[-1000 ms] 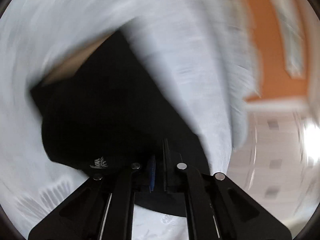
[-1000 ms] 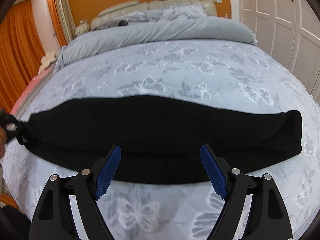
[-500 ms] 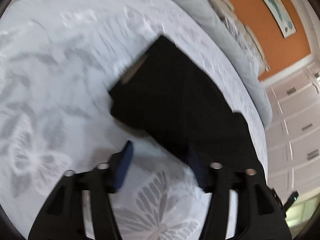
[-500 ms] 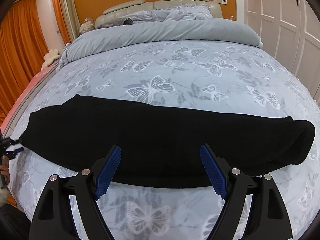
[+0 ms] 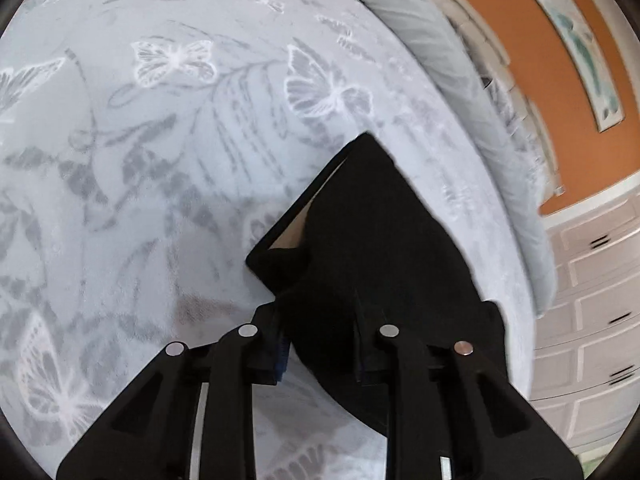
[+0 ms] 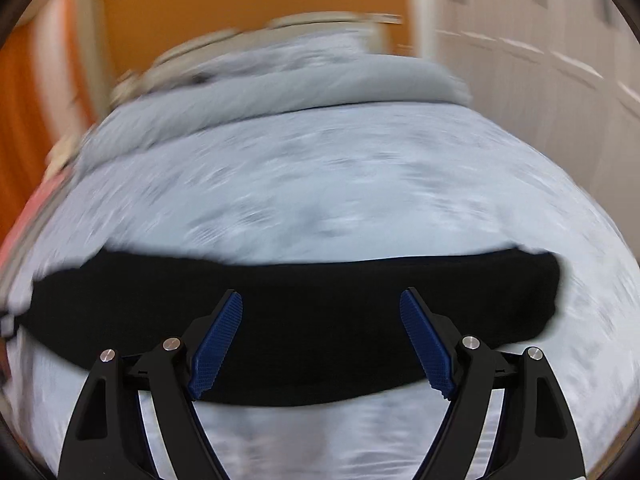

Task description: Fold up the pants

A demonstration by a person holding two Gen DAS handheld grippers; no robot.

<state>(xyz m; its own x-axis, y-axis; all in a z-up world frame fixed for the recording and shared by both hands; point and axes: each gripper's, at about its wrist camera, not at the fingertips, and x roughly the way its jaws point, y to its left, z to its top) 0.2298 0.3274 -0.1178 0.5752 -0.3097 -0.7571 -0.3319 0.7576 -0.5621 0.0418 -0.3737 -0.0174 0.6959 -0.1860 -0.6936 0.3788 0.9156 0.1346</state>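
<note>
The black pants (image 6: pixel 288 320) lie as a long folded band across the butterfly-print bedspread (image 6: pixel 320 192). In the left wrist view one end of the pants (image 5: pixel 372 248) shows, with a tan inner lining at its open edge. My left gripper (image 5: pixel 320 344) has its jaws partly closed around the near edge of that end; fabric lies between the fingers. My right gripper (image 6: pixel 320 340) is open, its blue pads (image 6: pixel 218 340) wide apart above the middle of the band, holding nothing.
A rolled grey duvet (image 6: pixel 280 84) and headboard lie at the far end of the bed. White wardrobe doors (image 5: pixel 592 300) stand on the right, an orange wall (image 5: pixel 532 60) with a picture behind.
My left gripper let go of the pants, opened, then moved back onto the pants' end with jaws narrowing around the edge. The right view has tilted and blurred; the right gripper stays open.
</note>
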